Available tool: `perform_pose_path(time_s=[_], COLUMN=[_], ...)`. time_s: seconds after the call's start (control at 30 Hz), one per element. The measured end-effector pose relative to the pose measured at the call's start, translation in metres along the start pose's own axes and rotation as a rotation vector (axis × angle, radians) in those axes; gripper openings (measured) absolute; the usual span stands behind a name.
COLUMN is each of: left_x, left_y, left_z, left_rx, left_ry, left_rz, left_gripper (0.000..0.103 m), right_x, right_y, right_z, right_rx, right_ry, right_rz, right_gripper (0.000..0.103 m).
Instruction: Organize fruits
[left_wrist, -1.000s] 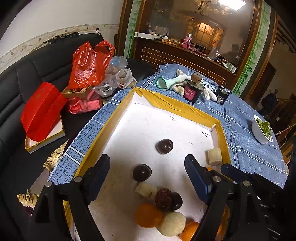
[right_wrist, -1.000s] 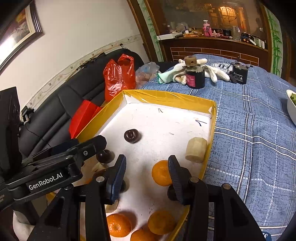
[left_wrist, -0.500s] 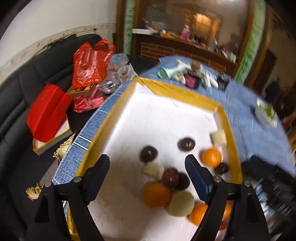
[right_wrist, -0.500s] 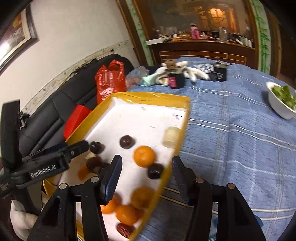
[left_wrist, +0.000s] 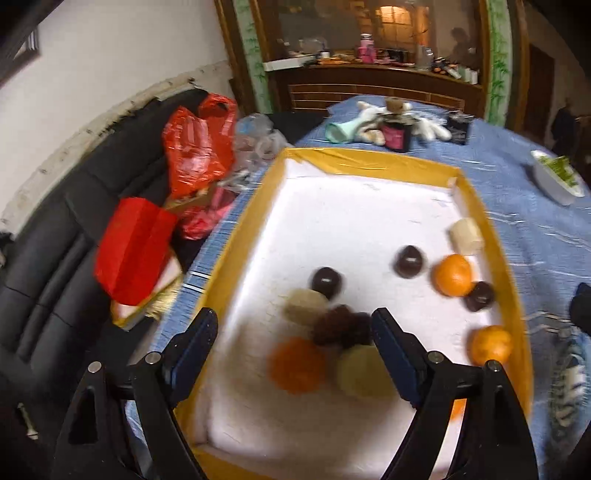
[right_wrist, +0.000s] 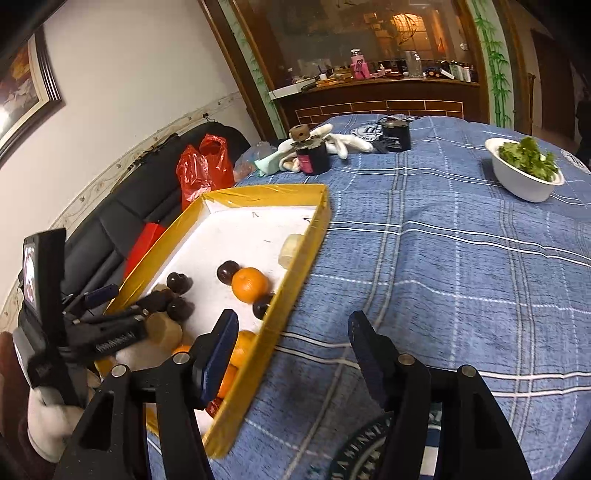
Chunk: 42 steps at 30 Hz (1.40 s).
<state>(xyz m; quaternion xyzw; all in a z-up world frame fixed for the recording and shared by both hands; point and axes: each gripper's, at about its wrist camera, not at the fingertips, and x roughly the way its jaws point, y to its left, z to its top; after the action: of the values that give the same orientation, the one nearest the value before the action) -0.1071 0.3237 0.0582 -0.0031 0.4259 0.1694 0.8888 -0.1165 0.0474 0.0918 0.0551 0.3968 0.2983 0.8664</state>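
Blue checked table (right_wrist: 443, 258): yellow-rimmed tray (right_wrist: 295, 266), white bowl (right_wrist: 524, 181), perhaps gloves (right_wrist: 332, 142).

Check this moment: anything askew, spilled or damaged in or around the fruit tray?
Nothing spilled or damaged. The fruit lies loose and mixed in the yellow-rimmed tray: oranges, dark round fruits and pale chunks, unsorted. Both the left gripper and the right gripper are open and empty.
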Motion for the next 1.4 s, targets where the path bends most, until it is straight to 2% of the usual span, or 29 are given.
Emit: perform_pose_path(time_s=[0.1, 0.17, 0.23, 0.3, 0.4, 0.43, 0.53, 0.63, 0.73, 0.77, 0.83, 0.93, 0.97, 1.03, 1.13, 1.27, 1.33, 1.4], left_x=[-0.010, -0.015, -0.012, -0.004, -0.005, -0.008, -0.022, -0.029, -0.028, -0.022, -0.018, -0.008, -0.004, -0.004, -0.017, -0.029, -0.041, -0.065], left_y=[-0.019, -0.039, -0.054, -0.063, -0.055, -0.049, -0.037, -0.053, -0.080, -0.088, -0.095, -0.088, -0.079, -0.062, -0.042, -0.056, -0.063, -0.066], left_z=[-0.004, -0.008, -0.012, -0.017, -0.017, -0.015, -0.014, -0.017, -0.022, -0.022, -0.020, -0.008, -0.002, 0.004, 0.005, -0.005, -0.009, -0.013], left_rx=[0.040, 0.090, 0.145, 0.185, 0.172, 0.157, 0.119, 0.172, 0.258, 0.290, 0.314, 0.317, 0.300, 0.246, 0.156, 0.168, 0.147, 0.119], left_ry=[0.011, 0.014, 0.018, 0.037, 0.016, 0.010, -0.003, 0.003, 0.001, 0.007, -0.008, -0.014, -0.016, -0.009, -0.007, -0.018, -0.055, -0.147], left_rz=[-0.112, -0.149, -0.105, -0.029, 0.083, 0.089, 0.014, -0.076, -0.095, -0.083, -0.072, 0.055, 0.124, 0.157, 0.048, -0.107, -0.149, -0.172], left_gripper=[0.084, 0.085, 0.085, 0.085, 0.085, 0.085, 0.085, 0.085, 0.085, 0.086, 0.094, 0.095, 0.095, 0.095, 0.095, 0.095, 0.095, 0.095], right_x=[-0.012, -0.019, -0.028, -0.037, -0.054, -0.062, -0.082, -0.098, -0.105, -0.106, -0.109, -0.114, -0.117, -0.120, -0.123, -0.117, -0.114, -0.113], right_y=[-0.008, -0.012, -0.016, -0.022, -0.032, -0.036, -0.049, -0.063, -0.068, -0.070, -0.074, -0.079, -0.081, -0.085, -0.088, -0.086, -0.082, -0.075], right_z=[-0.004, -0.007, -0.010, -0.013, -0.015, -0.016, -0.019, -0.028, -0.039, -0.043, -0.050, -0.058, -0.059, -0.061, -0.063, -0.067, -0.069, -0.071], right_rx=[-0.011, -0.036, -0.061, -0.075, -0.078, -0.079, -0.047, 0.032, 0.089, 0.109, 0.144, 0.184, 0.194, 0.206, 0.224, 0.238, 0.229, 0.209], right_ry=[-0.003, 0.003, 0.013, 0.019, 0.008, -0.004, -0.047, -0.086, -0.106, -0.109, -0.111, -0.121, -0.125, -0.134, -0.147, -0.136, -0.125, -0.124], right_rz=[-0.011, -0.028, -0.048, -0.068, -0.095, -0.110, -0.134, -0.102, -0.071, -0.061, -0.043, -0.037, -0.037, -0.040, -0.038, -0.020, -0.019, -0.030], right_gripper=[0.067, 0.068, 0.068, 0.069, 0.071, 0.073, 0.075, 0.075, 0.076, 0.076, 0.076, 0.076, 0.076, 0.076, 0.078, 0.078, 0.078, 0.078])
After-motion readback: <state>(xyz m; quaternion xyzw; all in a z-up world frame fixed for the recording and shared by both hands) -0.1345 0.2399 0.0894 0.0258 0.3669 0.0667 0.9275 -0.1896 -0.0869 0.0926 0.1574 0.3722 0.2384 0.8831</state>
